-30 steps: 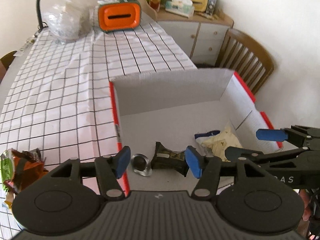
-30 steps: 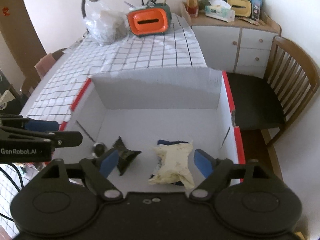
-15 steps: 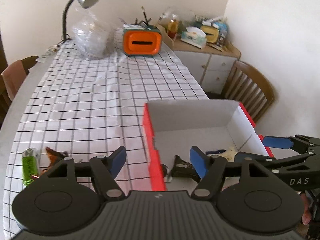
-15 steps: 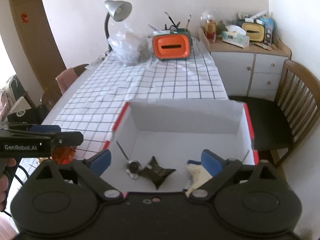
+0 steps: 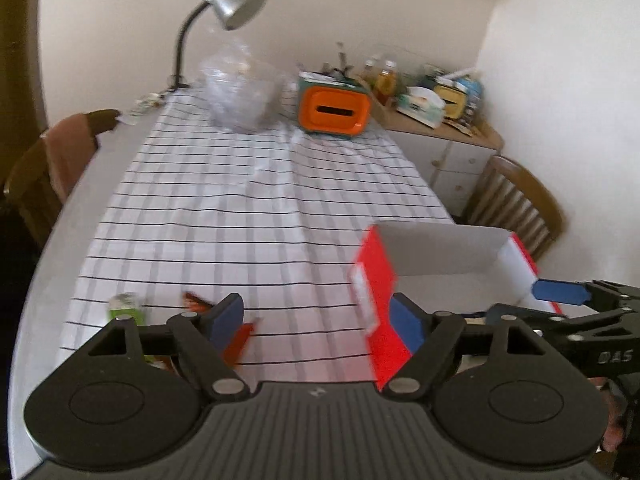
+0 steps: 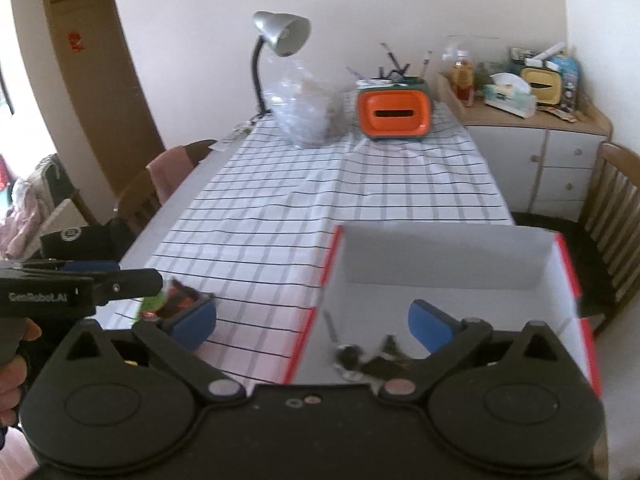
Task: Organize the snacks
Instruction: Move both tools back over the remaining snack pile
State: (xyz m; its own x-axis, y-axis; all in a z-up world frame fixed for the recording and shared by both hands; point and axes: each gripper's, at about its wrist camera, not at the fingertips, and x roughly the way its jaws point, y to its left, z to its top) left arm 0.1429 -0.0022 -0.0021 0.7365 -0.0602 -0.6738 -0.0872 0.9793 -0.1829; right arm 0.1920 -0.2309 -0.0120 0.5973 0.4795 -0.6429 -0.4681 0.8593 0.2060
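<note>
— Where are your hand-held grippers?

— My left hand-held gripper (image 5: pixel 316 320) hangs above the near end of the surface (image 5: pixel 240 208), its blue fingers (image 5: pixel 226 316) spread wide with nothing between them. The right finger crosses the red outer wall of the box (image 5: pixel 376 280). My right hand-held gripper (image 6: pixel 312 320) hangs over the box's near left side, spread wide too and holding nothing.

— And the snacks?

— Some lie loose near the surface's near left corner: a green packet (image 5: pixel 126 308) and an orange-red one (image 5: pixel 240 338) just beside my left finger. From the right camera they show as one blurred green and red heap (image 6: pixel 168 304), so I cannot tell how many there are. Inside the box, on its white floor near the near left corner, lie a dark wrapper (image 6: pixel 384 362) and a small round silver piece (image 6: pixel 348 356), just beside each other.

— Where does the box stand?

— At the near right corner of the checked cloth (image 6: pixel 320 200), its open top up, red rim (image 6: pixel 568 264) around grey inner walls.

— What is at the far end?

— An orange holder (image 6: pixel 394 114) with pens, a crumpled clear bag (image 6: pixel 302 114) beside it, and a silver lamp (image 6: pixel 282 32) at the far left corner.
</note>
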